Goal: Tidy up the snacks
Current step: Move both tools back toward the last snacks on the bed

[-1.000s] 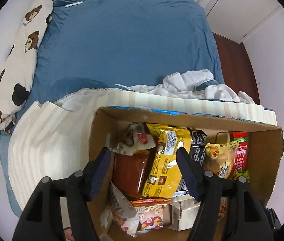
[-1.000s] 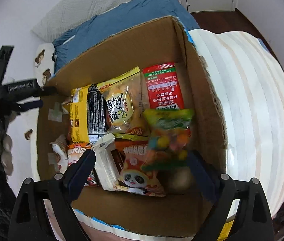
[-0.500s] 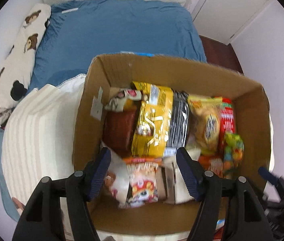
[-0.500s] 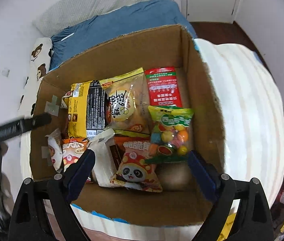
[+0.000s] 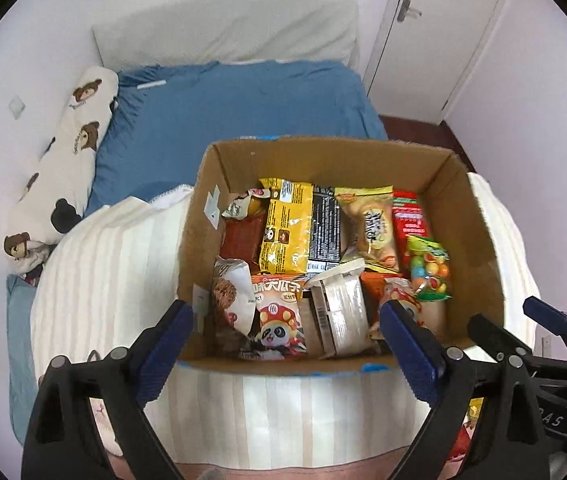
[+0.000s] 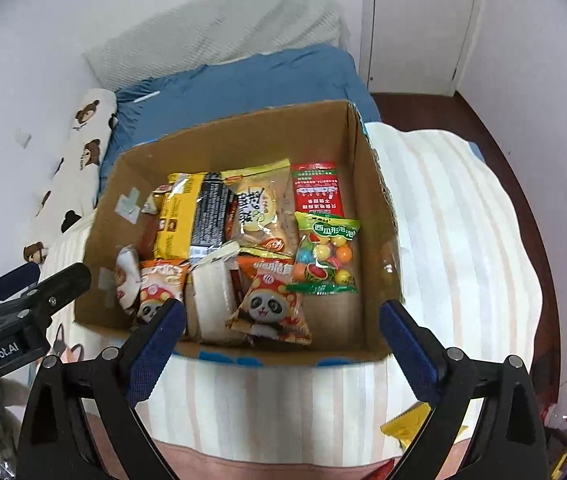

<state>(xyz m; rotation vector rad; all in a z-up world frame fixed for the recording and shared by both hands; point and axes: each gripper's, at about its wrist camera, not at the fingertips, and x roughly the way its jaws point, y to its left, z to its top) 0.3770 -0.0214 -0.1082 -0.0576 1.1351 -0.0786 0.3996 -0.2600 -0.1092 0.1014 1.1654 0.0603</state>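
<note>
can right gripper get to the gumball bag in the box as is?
Probably yes. The gumball bag lies on top at the box's right side, uncovered, and the right gripper is opening, empty, above the near wall.

Snacks (image 5: pixel 283 232) in box (image 5: pixel 323 156) — on bed (image 5: pixel 243 96)

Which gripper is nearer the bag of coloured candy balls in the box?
Right. The candy bag lies toward the box's right wall, just ahead of the right gripper, whose jaws are opening and empty. The left gripper, also opening, sits off to the bag's left.
</note>
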